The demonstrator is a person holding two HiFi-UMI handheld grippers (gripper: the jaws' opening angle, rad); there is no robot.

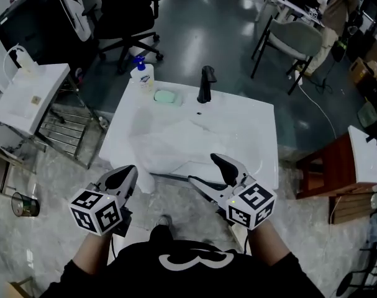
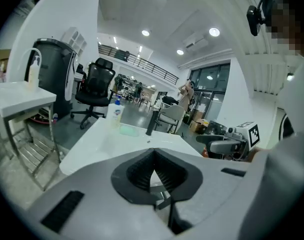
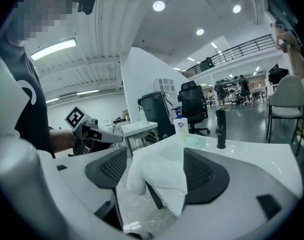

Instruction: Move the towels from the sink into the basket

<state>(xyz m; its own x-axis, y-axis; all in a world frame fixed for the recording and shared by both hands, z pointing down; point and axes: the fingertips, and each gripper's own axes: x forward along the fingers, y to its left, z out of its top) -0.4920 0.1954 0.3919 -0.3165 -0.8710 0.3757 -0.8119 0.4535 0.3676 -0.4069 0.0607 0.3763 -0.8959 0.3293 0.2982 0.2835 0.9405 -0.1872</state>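
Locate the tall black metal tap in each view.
Head view: tall black metal tap, upper centre.
Left gripper view: tap, near the centre.
Right gripper view: tap, right of centre.
Shared landmark: white soap bottle with blue pump, left of tap.

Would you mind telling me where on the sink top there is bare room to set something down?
The sink top right of the faucet is bare to its right edge. The back left corner is crowded: soap bottle, green soap dish. White towels lie in the basin.
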